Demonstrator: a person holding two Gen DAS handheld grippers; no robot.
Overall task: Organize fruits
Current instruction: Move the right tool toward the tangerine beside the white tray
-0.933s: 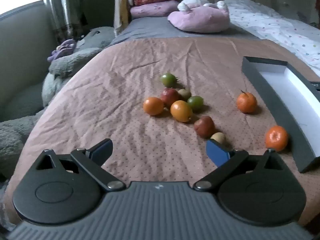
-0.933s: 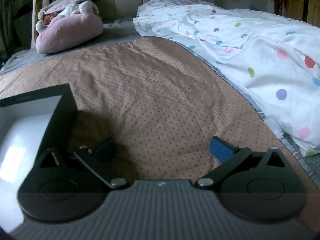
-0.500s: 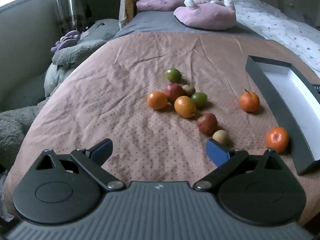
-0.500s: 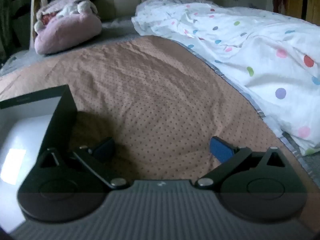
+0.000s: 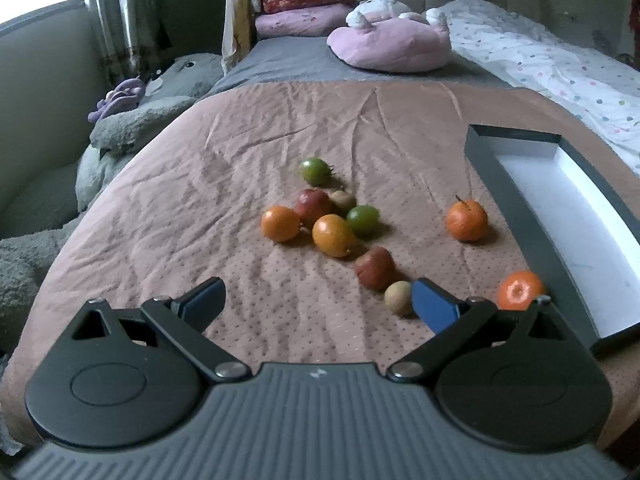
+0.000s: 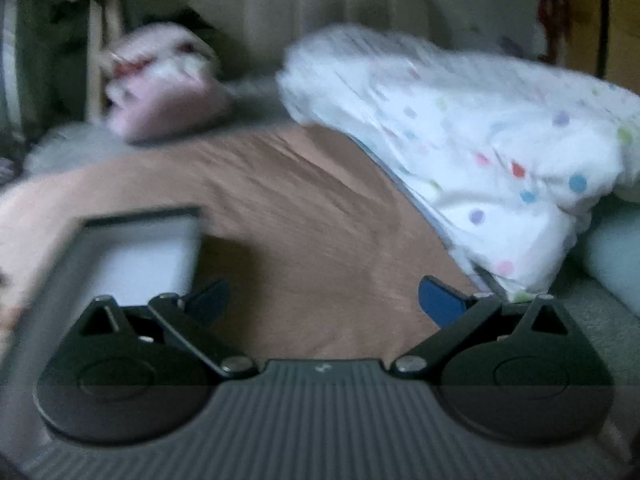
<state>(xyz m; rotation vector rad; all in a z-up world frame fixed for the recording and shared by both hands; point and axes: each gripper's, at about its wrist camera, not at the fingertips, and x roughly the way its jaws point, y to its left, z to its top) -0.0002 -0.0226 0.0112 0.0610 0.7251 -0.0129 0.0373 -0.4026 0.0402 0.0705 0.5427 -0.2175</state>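
Observation:
Several fruits lie on the brown dotted blanket [image 5: 240,152]: two oranges [image 5: 280,223] in a middle cluster with a red fruit [image 5: 312,205], a green one [image 5: 362,220] and a green tomato [image 5: 314,170] behind. A dark red fruit [image 5: 375,268] and a small tan fruit [image 5: 398,298] lie nearer. Two tangerines [image 5: 466,220] [image 5: 520,290] sit beside the dark box with white inside [image 5: 560,208]. My left gripper [image 5: 318,304] hovers open before the fruits, holding nothing. My right gripper [image 6: 322,300] is open and holds nothing, with the box [image 6: 136,256] at its left; that view is blurred.
A pink plush cushion [image 5: 390,46] and stacked pillows [image 5: 304,8] lie at the bed's head. A white polka-dot duvet [image 6: 480,140] covers the right side. Grey plush toys [image 5: 132,120] sit off the left edge of the bed.
The left gripper has drawn back and lifted a little, so the fruits sit lower and nearer its right finger. The right gripper is moving fast, rising and pulling back; its view has blurred.

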